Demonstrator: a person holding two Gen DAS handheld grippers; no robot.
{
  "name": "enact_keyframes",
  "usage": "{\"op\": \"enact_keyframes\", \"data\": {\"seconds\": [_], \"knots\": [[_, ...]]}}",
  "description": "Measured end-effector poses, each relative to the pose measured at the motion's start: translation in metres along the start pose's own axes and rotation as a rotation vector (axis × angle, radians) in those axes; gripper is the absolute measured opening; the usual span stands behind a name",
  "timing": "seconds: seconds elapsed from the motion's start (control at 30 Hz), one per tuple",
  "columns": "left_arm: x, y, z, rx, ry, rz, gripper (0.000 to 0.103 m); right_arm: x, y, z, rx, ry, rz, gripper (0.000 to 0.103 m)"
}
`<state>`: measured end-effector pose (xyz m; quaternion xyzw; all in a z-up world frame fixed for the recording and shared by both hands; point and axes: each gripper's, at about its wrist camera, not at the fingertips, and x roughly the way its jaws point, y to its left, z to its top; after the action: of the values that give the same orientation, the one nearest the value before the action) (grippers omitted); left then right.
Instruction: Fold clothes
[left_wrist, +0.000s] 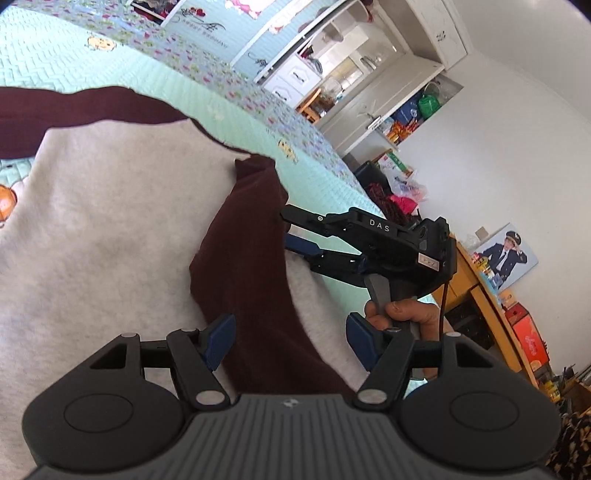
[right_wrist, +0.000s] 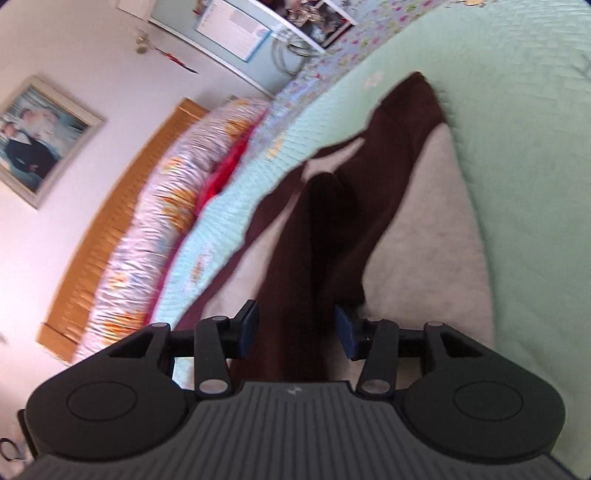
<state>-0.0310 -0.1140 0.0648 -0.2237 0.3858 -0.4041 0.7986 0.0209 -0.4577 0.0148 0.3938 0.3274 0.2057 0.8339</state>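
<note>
The pale grey fleece sweatshirt with dark maroon sleeves (left_wrist: 110, 229) lies spread on the mint-green quilted bedspread (left_wrist: 110, 62), and one maroon sleeve (left_wrist: 255, 266) is laid across its grey body.

My left gripper (left_wrist: 286, 341) hangs over that sleeve with its fingers wide and the blue pads clear of the cloth on both sides; it holds nothing. My right gripper (right_wrist: 295, 330) stands with its fingers partly apart, the sleeve (right_wrist: 306, 295) running between them. The pads do not appear to press on it, so I judge the sleeve released. The right-wrist view is blurred, so contact at the right-hand pad cannot be ruled out.

Risks noted:
- If that pad snags the fleece as I draw away, the sleeve would drag off the body and spoil the fold.
- The sleeve lies humped and bunched near its cuff (left_wrist: 255, 164); folding over it would trap a ridge.
- The two grippers are close together, as the left-wrist view shows (left_wrist: 295, 236); a careless crossing could knock them together.
</note>
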Motion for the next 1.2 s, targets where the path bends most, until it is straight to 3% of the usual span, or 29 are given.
{"op": "enact_keyframes", "data": {"seconds": [0.2, 0.33, 0.43, 0.5, 0.53, 0.6, 0.7, 0.83, 0.97, 1.1, 1.2], "knots": [[0.010, -0.008, -0.003, -0.007, -0.040, -0.063, 0.069, -0.010, 0.011, 0.024, -0.040, -0.014, -0.001, 0.049], [0.034, -0.027, -0.005, 0.072, 0.003, -0.070, 0.069, -0.021, 0.012, 0.034, 0.005, -0.063, 0.051, 0.050], [0.057, -0.041, -0.006, 0.163, 0.049, -0.005, 0.069, -0.008, 0.008, 0.038, -0.014, -0.031, -0.002, 0.050], [0.062, -0.046, -0.003, 0.202, 0.045, 0.049, 0.069, 0.000, 0.012, 0.038, -0.112, -0.026, -0.094, 0.047], [0.063, -0.048, -0.001, 0.218, 0.037, 0.082, 0.069, 0.003, 0.013, 0.037, -0.166, -0.030, -0.133, 0.039], [0.065, -0.051, 0.004, 0.251, 0.012, 0.151, 0.069, 0.006, 0.013, 0.033, -0.227, -0.047, -0.182, 0.033], [0.064, -0.050, 0.016, 0.239, -0.033, 0.253, 0.069, 0.002, 0.000, 0.024, -0.171, -0.040, -0.116, 0.033], [0.058, -0.034, 0.034, 0.092, -0.060, 0.257, 0.069, -0.021, -0.014, 0.003, 0.008, -0.008, 0.041, 0.033], [0.066, -0.037, 0.049, 0.062, -0.026, 0.264, 0.069, -0.026, -0.002, -0.027, -0.090, 0.077, -0.039, 0.040], [0.081, -0.048, 0.066, 0.039, 0.022, 0.299, 0.069, -0.009, 0.007, -0.035, -0.137, 0.101, -0.059, 0.040], [0.097, -0.064, 0.077, 0.089, 0.059, 0.344, 0.069, 0.005, 0.013, -0.036, -0.176, 0.100, -0.074, 0.040]]}}
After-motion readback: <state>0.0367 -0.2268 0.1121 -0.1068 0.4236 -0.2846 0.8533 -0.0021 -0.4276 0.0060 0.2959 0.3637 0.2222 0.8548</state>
